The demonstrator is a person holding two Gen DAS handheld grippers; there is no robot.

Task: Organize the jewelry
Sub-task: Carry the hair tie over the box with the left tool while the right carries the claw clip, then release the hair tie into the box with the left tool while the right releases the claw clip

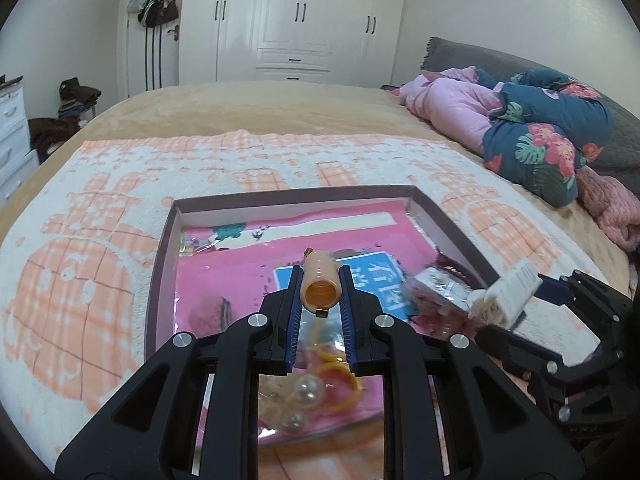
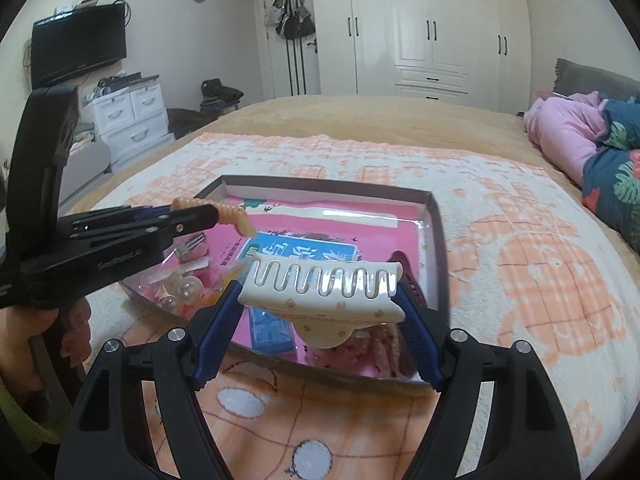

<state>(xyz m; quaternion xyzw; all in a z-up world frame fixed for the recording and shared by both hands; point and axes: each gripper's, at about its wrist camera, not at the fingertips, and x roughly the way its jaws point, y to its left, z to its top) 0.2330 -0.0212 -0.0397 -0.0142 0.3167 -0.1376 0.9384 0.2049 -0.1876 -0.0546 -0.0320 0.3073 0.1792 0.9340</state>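
My left gripper (image 1: 320, 284) is shut on a peach ribbed hair clip (image 1: 319, 285) and holds it above the shallow brown box (image 1: 160, 264). It also shows in the right wrist view (image 2: 224, 216), at the left. My right gripper (image 2: 322, 280) is shut on a white claw hair clip (image 2: 324, 292) over the box's near side (image 2: 438, 248); that clip shows in the left wrist view (image 1: 506, 294). The box holds pink packets (image 1: 248, 276), a blue card (image 1: 376, 280), pearl earrings (image 1: 308, 390) and yellow hair ties (image 1: 338, 384).
The box lies on an orange-and-white towel (image 1: 100, 264) spread on a tan bed (image 1: 260, 108). Pink and floral bedding (image 1: 520, 128) is heaped at the right. White wardrobes (image 2: 432, 28) and a drawer unit (image 2: 128, 116) stand behind.
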